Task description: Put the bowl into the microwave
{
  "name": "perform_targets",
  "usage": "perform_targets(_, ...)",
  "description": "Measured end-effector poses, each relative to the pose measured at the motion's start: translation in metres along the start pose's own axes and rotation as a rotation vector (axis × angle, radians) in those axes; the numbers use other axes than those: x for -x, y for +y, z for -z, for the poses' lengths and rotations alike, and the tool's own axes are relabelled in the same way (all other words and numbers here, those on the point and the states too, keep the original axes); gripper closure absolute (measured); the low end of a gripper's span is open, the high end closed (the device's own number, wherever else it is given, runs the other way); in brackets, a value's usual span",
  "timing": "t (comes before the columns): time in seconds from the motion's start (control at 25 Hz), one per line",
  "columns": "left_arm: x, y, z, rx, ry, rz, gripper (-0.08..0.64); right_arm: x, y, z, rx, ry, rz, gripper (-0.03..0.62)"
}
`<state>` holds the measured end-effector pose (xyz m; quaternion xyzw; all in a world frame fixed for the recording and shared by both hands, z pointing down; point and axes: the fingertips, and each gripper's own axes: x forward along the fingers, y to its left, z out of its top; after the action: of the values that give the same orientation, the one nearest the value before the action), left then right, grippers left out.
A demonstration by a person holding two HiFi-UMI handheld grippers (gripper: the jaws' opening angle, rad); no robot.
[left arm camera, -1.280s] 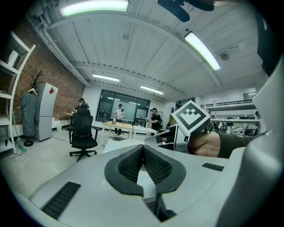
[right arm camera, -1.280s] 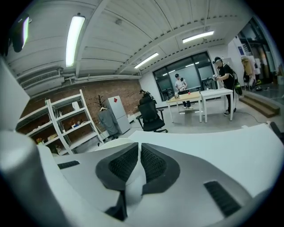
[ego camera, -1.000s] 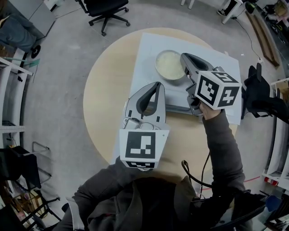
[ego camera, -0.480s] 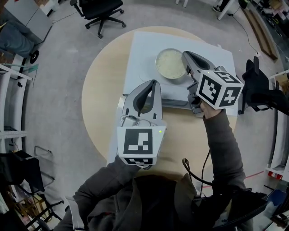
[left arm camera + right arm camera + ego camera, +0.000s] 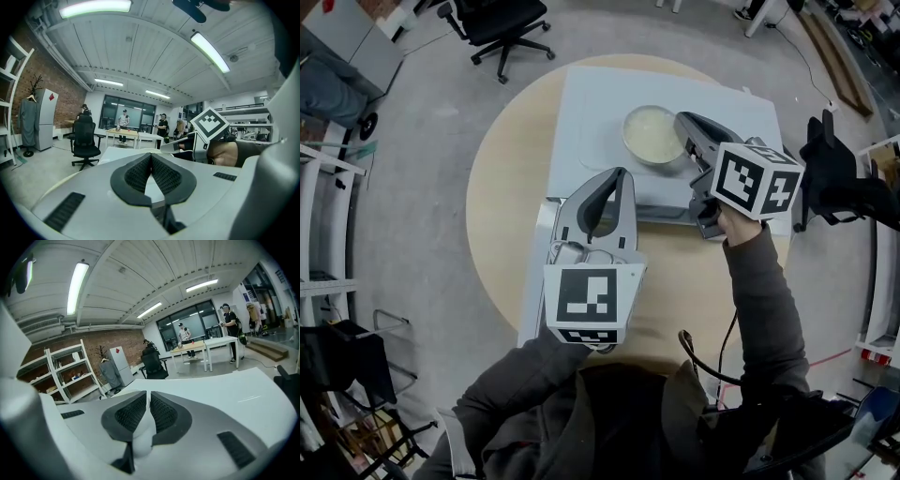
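Our right gripper [image 5: 682,122] pinches, it seems, the pale round bowl [image 5: 652,136] lying just left of it, jaws loosened a touch. The left gripper [image 5: 622,176], shut and empty, sits farther back.

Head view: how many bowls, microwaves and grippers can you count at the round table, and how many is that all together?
bowl: 1
microwave: 1
grippers: 2, the left gripper and the right gripper
Total: 4

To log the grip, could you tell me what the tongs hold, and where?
The right tongs pinch the bowl by its rim; the left tongs hold nothing.
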<state>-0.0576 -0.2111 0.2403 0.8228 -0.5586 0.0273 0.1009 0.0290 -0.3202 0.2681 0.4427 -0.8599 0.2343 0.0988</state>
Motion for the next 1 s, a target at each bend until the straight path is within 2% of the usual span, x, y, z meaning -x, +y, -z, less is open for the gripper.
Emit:
perform_targets(0.2,-0.002,0.001,0.003,0.005,0.002,0.002,0.551,-0.005,0.001,0.005,-0.021,0.062,-0.060,0.574)
perform_targets(0.32,-0.002,0.001,0.004,0.010,0.002,-0.003,0.551,-0.008,0.001,0.001,0.041,0.080,-0.071,0.575)
perform_targets(0.44,-0.003,0.000,0.003,0.009,0.003,-0.010,0.551,-0.001,0.005,-0.002,0.130,0.023,-0.030,0.578)
perform_targets(0.56,-0.002,0.007,0.002,0.006,0.001,-0.019,0.551,0.004,0.007,-0.005,0.107,-0.045,-0.014,0.578)
perform_targets(0.72,0.001,0.011,0.007,0.005,0.009,-0.026,0.551,0.008,0.007,-0.009,0.078,-0.078,-0.013,0.578)
perform_targets(1.0,0.005,-0.016,0.016,-0.025,0.002,-0.022,0.551,0.036,0.001,-0.002,0.073,-0.103,-0.008,0.578)
